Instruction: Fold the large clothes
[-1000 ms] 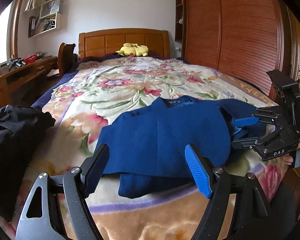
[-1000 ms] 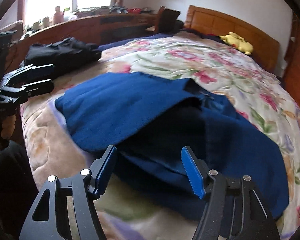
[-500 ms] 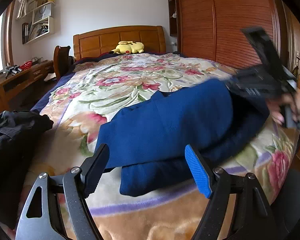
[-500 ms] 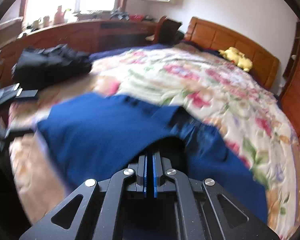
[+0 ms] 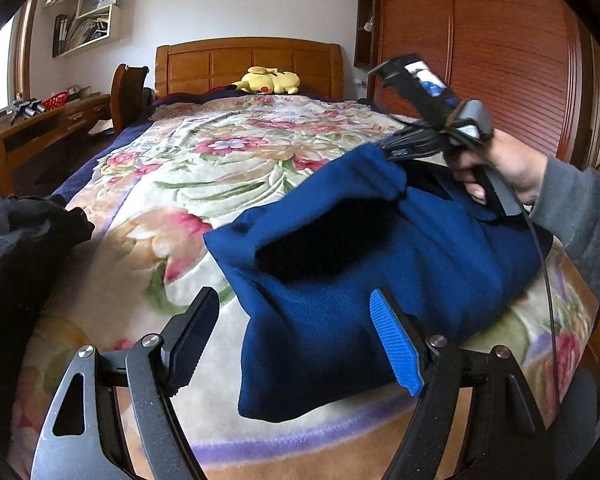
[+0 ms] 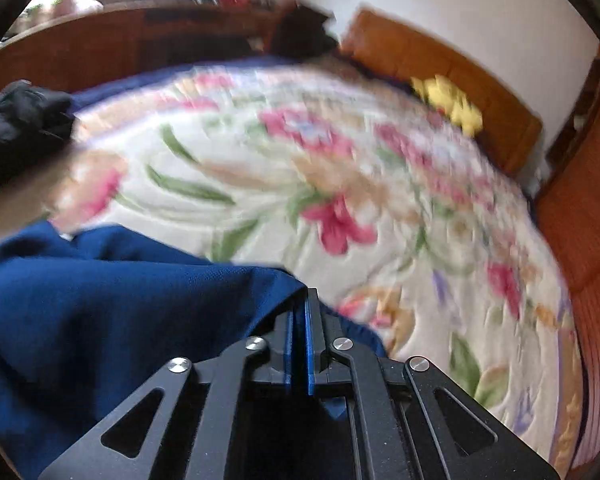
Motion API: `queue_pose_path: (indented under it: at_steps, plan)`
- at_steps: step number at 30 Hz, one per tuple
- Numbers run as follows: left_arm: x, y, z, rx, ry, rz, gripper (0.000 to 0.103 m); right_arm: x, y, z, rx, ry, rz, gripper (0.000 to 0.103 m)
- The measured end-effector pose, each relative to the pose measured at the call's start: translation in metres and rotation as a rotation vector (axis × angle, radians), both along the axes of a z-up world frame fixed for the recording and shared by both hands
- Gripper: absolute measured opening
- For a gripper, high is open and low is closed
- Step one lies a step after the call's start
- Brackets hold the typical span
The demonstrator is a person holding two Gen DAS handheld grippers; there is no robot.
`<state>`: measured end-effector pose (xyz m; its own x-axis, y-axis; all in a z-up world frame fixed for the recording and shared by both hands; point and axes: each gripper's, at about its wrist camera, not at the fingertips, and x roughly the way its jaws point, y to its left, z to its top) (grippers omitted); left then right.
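Note:
A large dark blue garment (image 5: 380,264) lies at the near end of a bed with a floral blanket (image 5: 228,160). My right gripper (image 5: 388,152) is shut on the garment's edge and holds that part lifted above the bed; in the right wrist view the gripper (image 6: 300,312) pinches the blue cloth (image 6: 120,300), which hangs to the left. My left gripper (image 5: 296,344) is open and empty, low at the bed's near edge, with the garment's lower part between and beyond its fingers.
A black garment (image 5: 16,248) lies in a heap at the bed's left near corner. A yellow plush toy (image 5: 270,80) sits by the wooden headboard (image 5: 248,64). A desk (image 5: 40,132) stands left, wooden wardrobe doors (image 5: 480,60) right.
My right gripper closed on the blue garment's edge and lifted it up and over toward the left. My left gripper stayed open and low.

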<state>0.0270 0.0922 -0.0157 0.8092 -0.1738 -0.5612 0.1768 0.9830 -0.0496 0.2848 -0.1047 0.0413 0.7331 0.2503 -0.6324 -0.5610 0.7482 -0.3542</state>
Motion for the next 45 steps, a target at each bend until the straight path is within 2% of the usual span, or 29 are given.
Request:
queue_pose_path:
  at_steps: [2,4,7,8,13,17,21,24,26,28,31,36,39,45]
  plan:
    - [0.0,-0.003,-0.001,0.023,0.0,0.003,0.079,0.013,0.004,-0.008,0.011,0.054,-0.03,0.008]
    - [-0.002,-0.004,0.0,0.033,-0.005,0.009,0.079,0.013,0.005,-0.01,0.001,0.048,-0.059,0.032]
    - [-0.002,0.001,0.001,0.021,-0.005,0.018,0.079,0.006,-0.002,-0.003,0.037,0.023,-0.087,0.055]
    - [-0.002,0.004,0.001,0.018,-0.006,0.024,0.079,0.004,-0.006,0.001,0.056,0.018,-0.097,0.057]
    - [-0.004,0.017,0.003,-0.009,-0.012,0.056,0.079,-0.022,-0.028,0.019,0.192,-0.021,-0.1,0.057]
    - [-0.006,0.025,0.004,-0.009,-0.015,0.079,0.079,-0.06,-0.023,0.026,0.159,-0.121,-0.114,0.057]
    - [-0.008,0.033,0.003,-0.003,-0.017,0.104,0.079,-0.074,-0.016,0.026,0.107,-0.145,-0.126,0.058]
    - [-0.01,0.041,0.003,-0.012,-0.018,0.119,0.079,-0.072,-0.016,0.019,0.061,-0.121,-0.108,0.058]
    - [-0.011,0.045,0.003,-0.017,-0.02,0.126,0.079,-0.069,-0.02,0.013,0.058,-0.054,-0.093,0.058]
    - [-0.012,0.048,0.004,-0.022,-0.022,0.131,0.079,-0.072,-0.024,0.011,0.047,-0.035,-0.083,0.058]
    - [-0.012,0.052,0.004,-0.026,-0.024,0.138,0.079,-0.083,-0.031,0.01,0.062,-0.042,-0.064,0.058]
    - [-0.012,0.058,0.004,-0.037,-0.033,0.153,0.079,-0.107,-0.038,0.026,0.129,-0.133,-0.023,0.058]
    - [-0.012,0.059,0.004,-0.033,-0.034,0.159,0.079,-0.122,-0.029,0.021,0.167,-0.124,0.061,0.058]
    - [-0.013,0.063,0.003,-0.028,-0.034,0.177,0.079,-0.14,0.011,-0.014,0.169,-0.005,0.234,0.058]
